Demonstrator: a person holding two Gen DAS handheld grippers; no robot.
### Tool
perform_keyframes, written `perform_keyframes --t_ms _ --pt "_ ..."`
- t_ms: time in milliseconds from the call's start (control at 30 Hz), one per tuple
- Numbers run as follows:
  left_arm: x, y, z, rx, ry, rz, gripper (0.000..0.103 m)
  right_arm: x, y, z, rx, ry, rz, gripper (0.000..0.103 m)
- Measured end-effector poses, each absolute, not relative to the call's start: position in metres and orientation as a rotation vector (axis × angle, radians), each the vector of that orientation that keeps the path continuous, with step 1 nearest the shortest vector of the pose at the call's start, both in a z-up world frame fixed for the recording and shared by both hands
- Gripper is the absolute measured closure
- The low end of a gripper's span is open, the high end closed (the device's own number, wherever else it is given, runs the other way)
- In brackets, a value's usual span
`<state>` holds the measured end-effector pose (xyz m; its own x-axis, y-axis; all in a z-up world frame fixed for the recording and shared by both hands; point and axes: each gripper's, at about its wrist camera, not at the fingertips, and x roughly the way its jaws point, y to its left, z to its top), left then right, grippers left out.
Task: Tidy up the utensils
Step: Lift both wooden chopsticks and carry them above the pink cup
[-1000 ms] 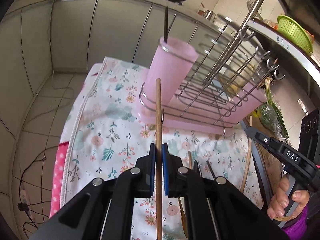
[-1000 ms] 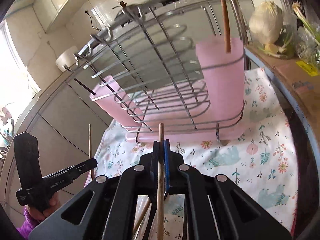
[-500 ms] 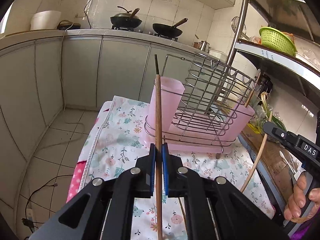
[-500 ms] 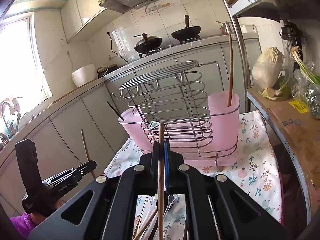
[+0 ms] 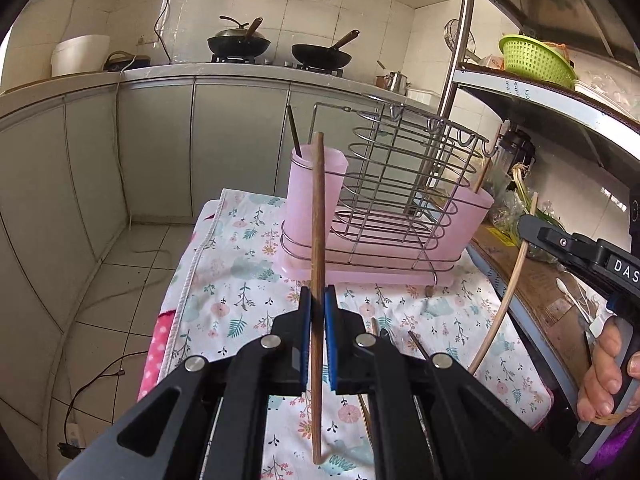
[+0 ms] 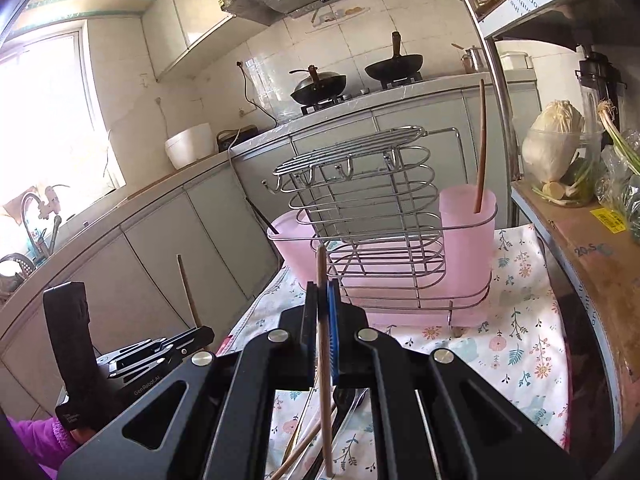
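My left gripper [image 5: 316,300] is shut on a dark brown wooden chopstick [image 5: 317,216], held upright above the floral cloth. My right gripper [image 6: 322,294] is shut on a lighter wooden chopstick [image 6: 323,344], also upright. A wire rack on a pink tray [image 5: 384,208] stands ahead with a pink cup at each end. The near-left cup [image 5: 316,188] holds a dark stick. The other cup [image 6: 466,232] holds a brown chopstick [image 6: 480,148]. Several utensils [image 6: 320,440] lie on the cloth below my right gripper. The right gripper [image 5: 580,256] shows at the right of the left wrist view.
The floral cloth [image 5: 240,280] covers a small table with tiled floor [image 5: 120,272] to its left. A metal shelf unit [image 5: 520,92] with a green basket stands to the right. A cardboard box [image 6: 592,256] and vegetables sit beside the table. Kitchen counter with woks is behind.
Both grippers have risen and tilted up with their chopsticks, so the rack now sits lower and farther in view. Both stay shut.
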<state>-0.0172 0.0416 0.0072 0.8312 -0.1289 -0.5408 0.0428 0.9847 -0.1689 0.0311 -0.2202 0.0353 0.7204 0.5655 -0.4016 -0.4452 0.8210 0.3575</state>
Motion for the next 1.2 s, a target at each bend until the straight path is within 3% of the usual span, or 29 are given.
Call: perform_keyframes --t_ms 1200 --pt "-0.024 0.062 0.041 -0.204 0.534 -0.089 0.097 0.04 -0.256 0.041 0.333 0.51 0.501 0.098"
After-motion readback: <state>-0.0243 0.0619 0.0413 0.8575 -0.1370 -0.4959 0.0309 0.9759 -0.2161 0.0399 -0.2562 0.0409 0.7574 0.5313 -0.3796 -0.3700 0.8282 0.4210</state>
